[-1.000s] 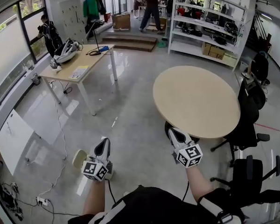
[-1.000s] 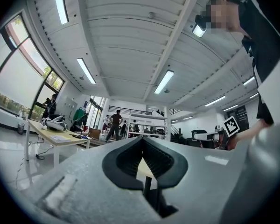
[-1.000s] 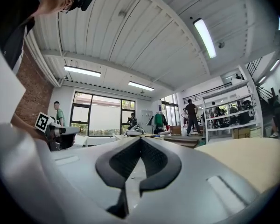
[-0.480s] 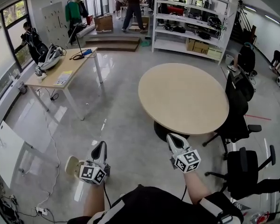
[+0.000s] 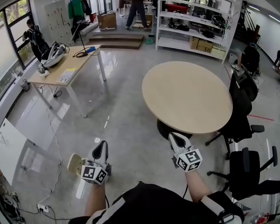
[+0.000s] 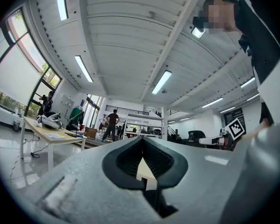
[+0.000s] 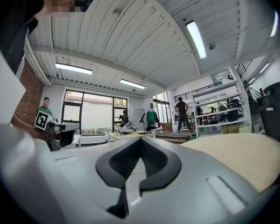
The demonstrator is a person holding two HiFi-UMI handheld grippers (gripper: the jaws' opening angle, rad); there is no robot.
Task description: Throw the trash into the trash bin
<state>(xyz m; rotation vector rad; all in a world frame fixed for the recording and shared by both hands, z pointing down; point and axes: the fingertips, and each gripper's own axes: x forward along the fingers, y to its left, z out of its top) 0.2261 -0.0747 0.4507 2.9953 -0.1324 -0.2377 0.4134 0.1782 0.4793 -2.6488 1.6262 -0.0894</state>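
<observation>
- In the last second my view has swung, and the round surface [image 5: 186, 94] now sits nearer the middle. Both claws have stayed low in front of me.
- The left claw [image 5: 101, 147] and right claw [image 5: 174, 137] have their jaws together, with nothing between them.
- I can't make out any trash or bin. A pale round thing [image 5: 75, 163] just beside the left claw is unclear.
- I judge this to be looking about, not handling.

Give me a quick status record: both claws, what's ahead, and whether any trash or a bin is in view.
left claw: shut, nothing between its jaws
right claw: shut, nothing between its jaws
ahead of right claw: round table
ahead to the left: long desk with gear on it
right of round table: black office chairs
far side: white shelving, people standing
trash: none in view
trash bin: none in view
</observation>
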